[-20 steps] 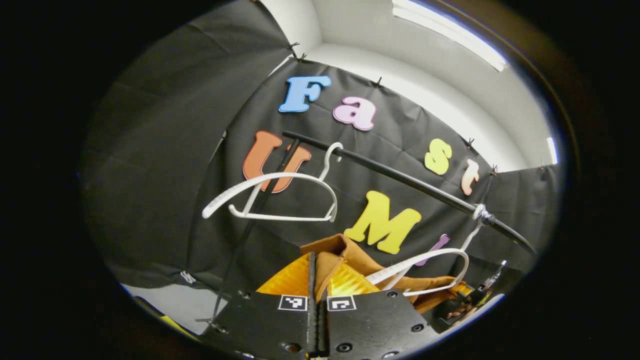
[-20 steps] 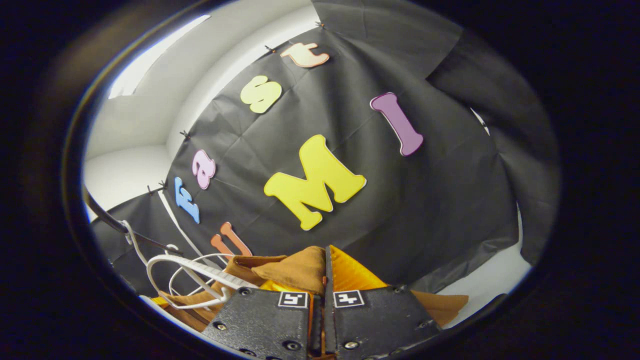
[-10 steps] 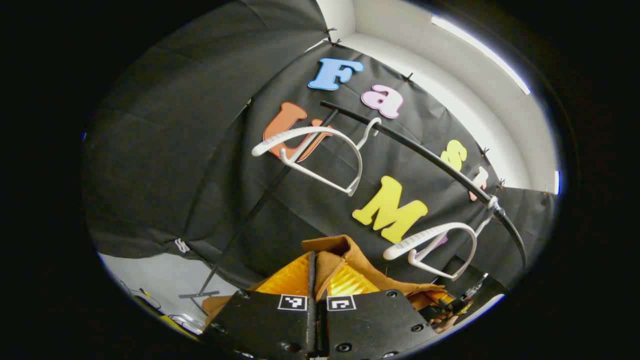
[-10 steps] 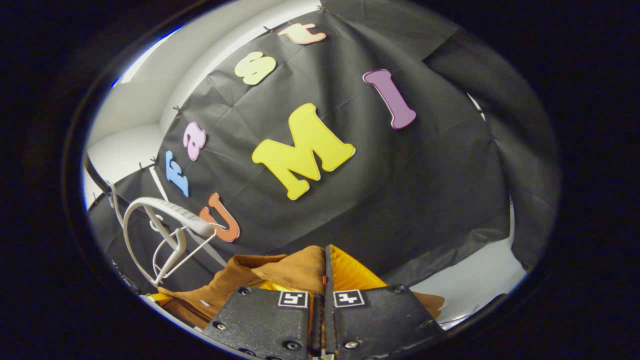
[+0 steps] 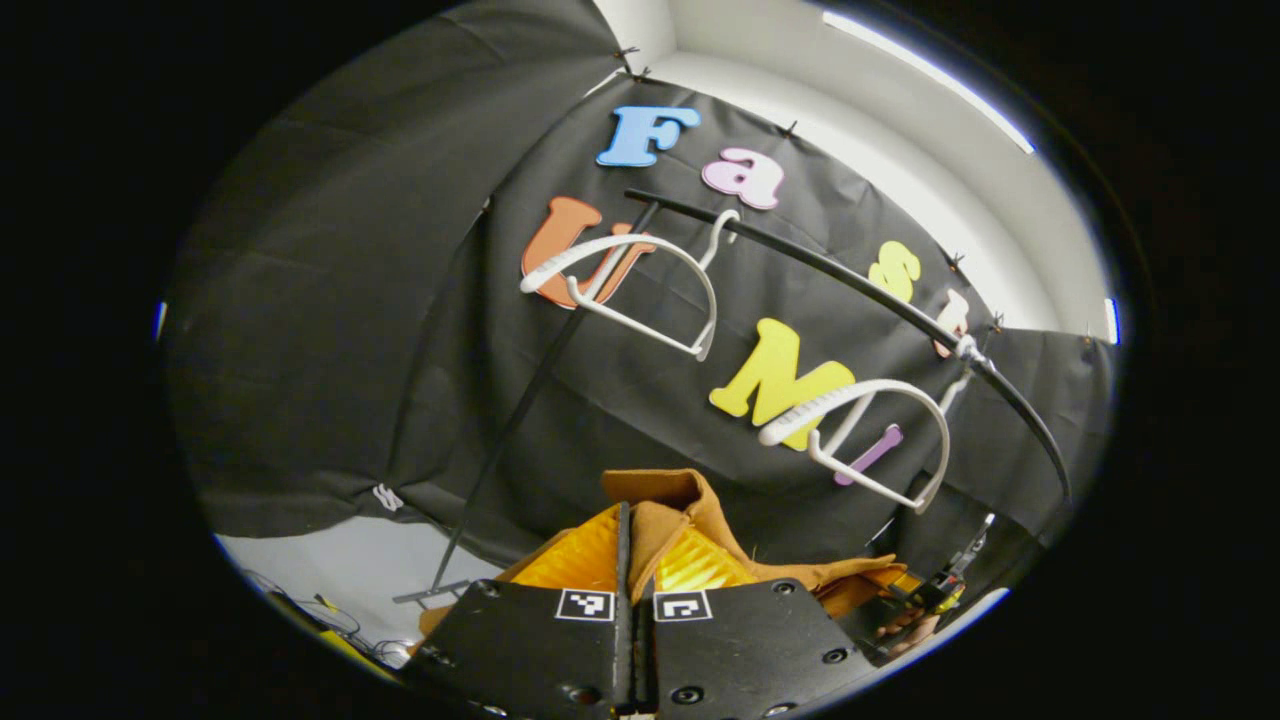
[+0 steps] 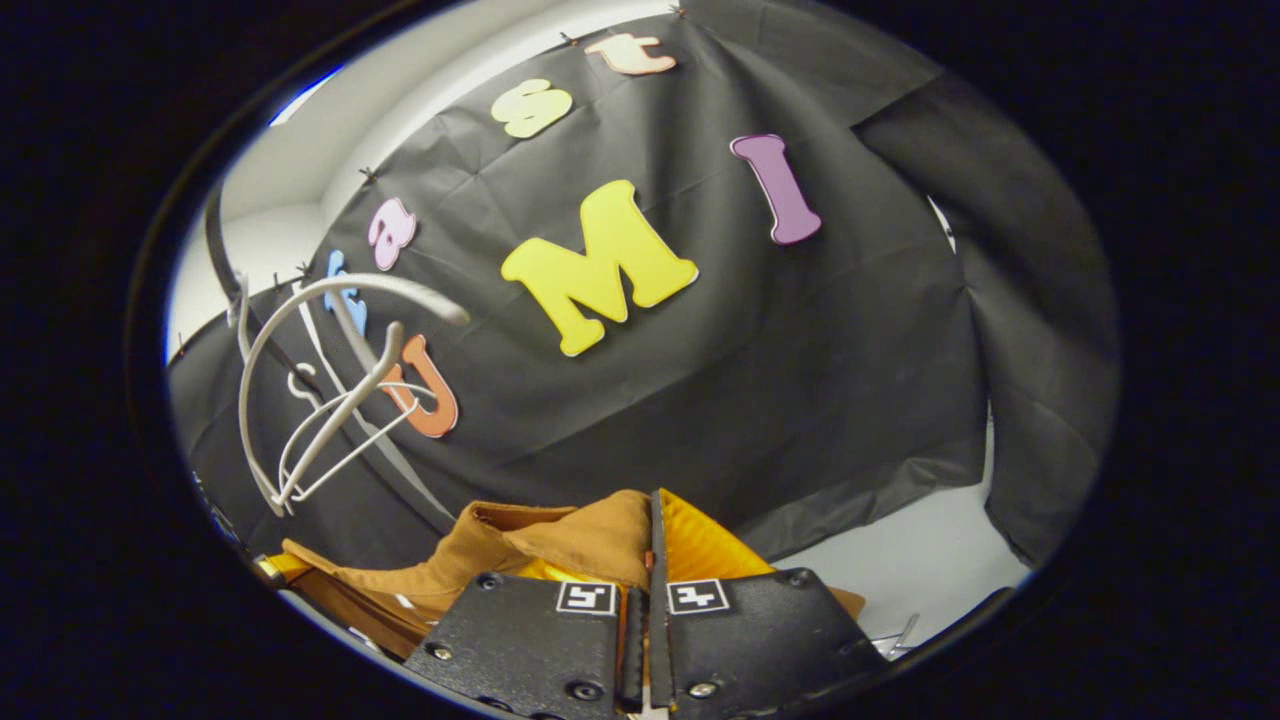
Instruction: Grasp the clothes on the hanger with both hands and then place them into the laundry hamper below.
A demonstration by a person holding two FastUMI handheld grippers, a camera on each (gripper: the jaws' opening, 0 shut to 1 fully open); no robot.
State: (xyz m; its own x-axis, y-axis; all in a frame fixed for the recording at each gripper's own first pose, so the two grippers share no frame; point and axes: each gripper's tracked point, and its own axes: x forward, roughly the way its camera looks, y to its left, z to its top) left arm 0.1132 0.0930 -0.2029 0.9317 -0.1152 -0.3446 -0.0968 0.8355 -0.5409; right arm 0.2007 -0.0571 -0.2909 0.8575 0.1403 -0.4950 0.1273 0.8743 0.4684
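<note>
Both jaws are pinched tight: your left gripper [image 5: 633,560] and right gripper [image 6: 650,560] each clamp a fold of the brown garment [image 6: 590,540], which sags between them below the two bare white hangers [image 5: 640,290] on the black rail [image 5: 850,290]. You've got what looks like your hand [image 5: 905,628] low right

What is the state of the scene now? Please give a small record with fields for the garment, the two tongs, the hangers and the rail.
garment: brown garment, off the hangers, held between both tongs
left tongs: shut on the garment's edge
right tongs: shut on the garment
hangers: two white hangers, both bare, hooked on the rail
rail: black rail, above the garment
hamper: cannot tell
</note>
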